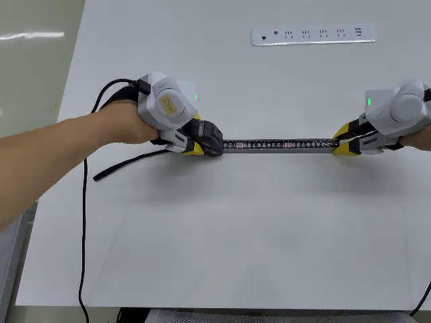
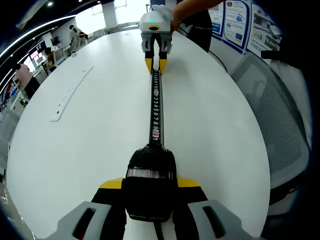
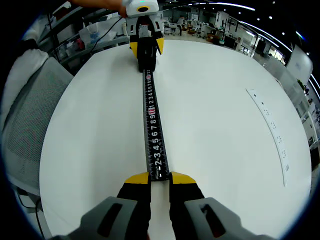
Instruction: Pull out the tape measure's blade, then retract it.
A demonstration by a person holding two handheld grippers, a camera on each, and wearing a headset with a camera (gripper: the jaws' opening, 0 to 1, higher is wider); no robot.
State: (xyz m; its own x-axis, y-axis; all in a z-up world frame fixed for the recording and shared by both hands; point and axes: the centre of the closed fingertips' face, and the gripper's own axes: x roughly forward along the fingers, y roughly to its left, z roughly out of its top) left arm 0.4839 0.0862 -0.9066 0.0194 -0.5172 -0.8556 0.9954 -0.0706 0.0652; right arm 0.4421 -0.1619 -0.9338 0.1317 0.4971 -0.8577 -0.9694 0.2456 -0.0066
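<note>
My left gripper (image 2: pixel 150 186) clamps the black plastic tape-measure case (image 2: pixel 150 167), anchoring it. My right gripper (image 3: pixel 160 179) pinches the tip of the dark numbered metal blade (image 3: pixel 151 125), which runs taut between both, so I judge extension done.

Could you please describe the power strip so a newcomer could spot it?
On the white table, look toward the far side, beyond the stretched tape. The power strip lies flat there: a long white bar with a row of sockets, unlike the dark numbered tape.
</note>
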